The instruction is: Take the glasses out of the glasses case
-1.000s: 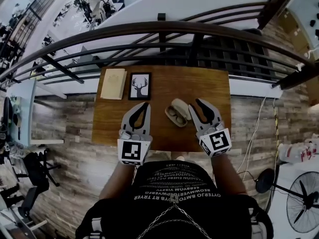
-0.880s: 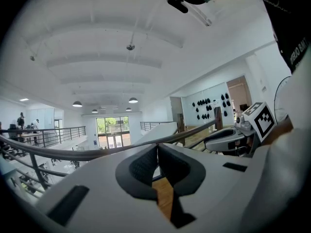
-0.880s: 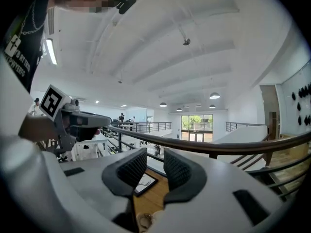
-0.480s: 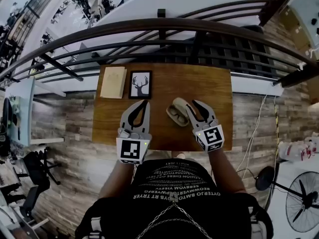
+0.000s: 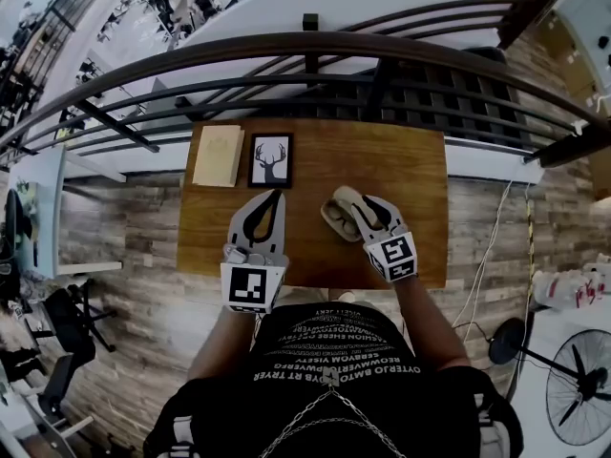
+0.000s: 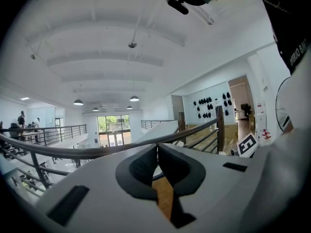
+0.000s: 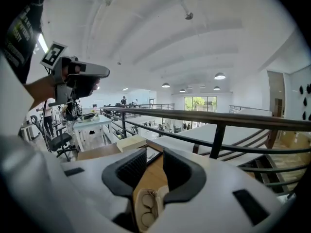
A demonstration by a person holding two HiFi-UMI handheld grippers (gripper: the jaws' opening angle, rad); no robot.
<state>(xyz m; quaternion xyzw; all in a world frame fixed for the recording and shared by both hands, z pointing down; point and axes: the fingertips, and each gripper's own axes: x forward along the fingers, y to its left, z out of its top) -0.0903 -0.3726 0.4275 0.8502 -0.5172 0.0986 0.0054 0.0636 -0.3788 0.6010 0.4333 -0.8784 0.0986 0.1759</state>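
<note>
**Closing in on the open case**

Lowering toward the bench point(image 5: 406, 160), the right gripper point(image 5: 368, 208) has come down and swung inward over the last second. A second ago it hung off to the right of the glasses case point(image 5: 336, 216); in the head view it now partly overlaps the case's right side. Its jaws stand wide apart with nothing between the pads. In its own view the case point(image 7: 138, 208) lies just below and ahead of them, lid back, with the glasses point(image 7: 146, 204) lying inside, both round lenses showing.

The case has not shifted: it sits open near the middle of the bench, towards the right. The left gripper point(image 5: 275, 197) has kept its place beside the case, well clear of it. Its jaws point(image 6: 156, 148) are closed tip to tip on nothing.

I judge this the approach to the pick. The glasses are not yet touched, and the whole lift remains.

Little writing can be read. Each gripper's cube carries only a black-and-white square marker. The framed picture point(image 5: 270, 160) shows a deer's head and no caption. The beige book point(image 5: 218, 156) has no legible title. White lettering on the person's dark shirt point(image 5: 334, 351) appears upside down and cannot be read reliably.
</note>
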